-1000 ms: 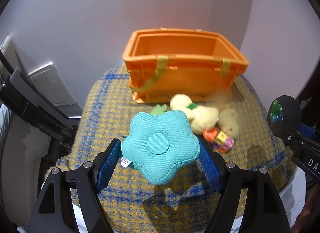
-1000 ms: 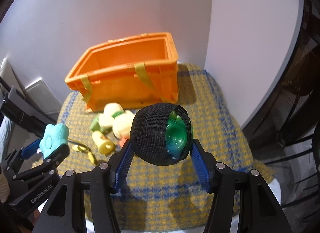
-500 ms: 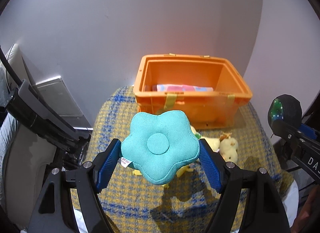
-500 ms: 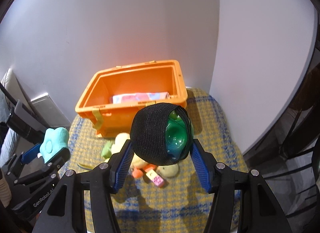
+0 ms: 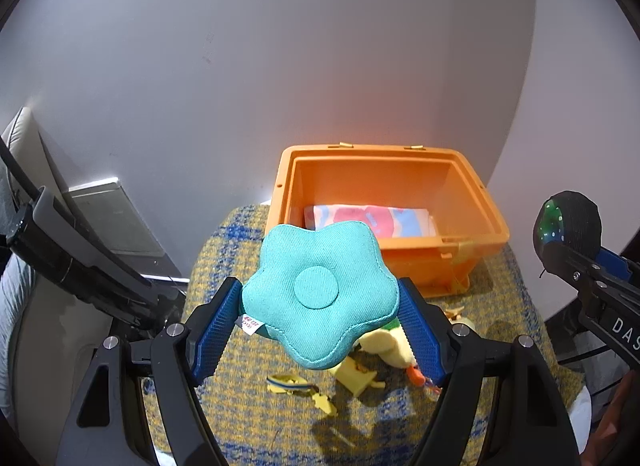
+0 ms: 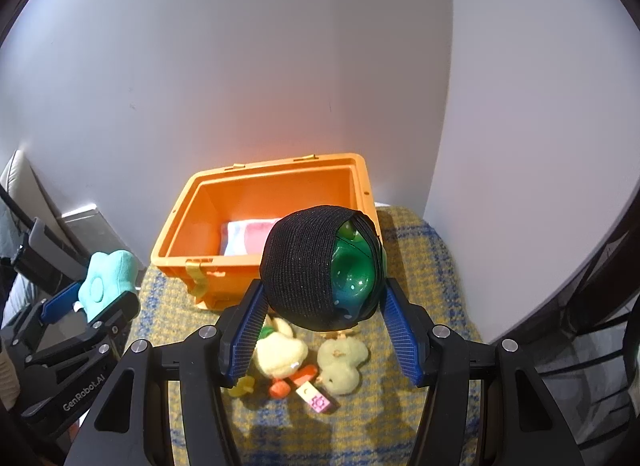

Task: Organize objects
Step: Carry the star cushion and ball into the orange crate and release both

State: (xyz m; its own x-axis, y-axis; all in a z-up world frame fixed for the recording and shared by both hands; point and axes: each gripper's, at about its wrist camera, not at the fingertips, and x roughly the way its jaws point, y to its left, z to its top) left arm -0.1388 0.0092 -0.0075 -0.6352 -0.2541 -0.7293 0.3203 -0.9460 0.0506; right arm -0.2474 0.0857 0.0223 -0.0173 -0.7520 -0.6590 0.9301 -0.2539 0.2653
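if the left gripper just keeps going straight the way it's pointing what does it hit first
Probably the near wall of the orange bin, or over its rim into the folded cloth inside. The left gripper holds a teal flower cushion in front; depth is unclear.

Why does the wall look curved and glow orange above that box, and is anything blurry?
Left wrist view: the fisheye lens bends the wall and darkens the corners; the orange crate tints the wall above it; the teal flower cushion is sharp and casts a shadow on the checked cloth. Right wrist view: same curving; small glints on the green ball; the toys below look slightly soft.
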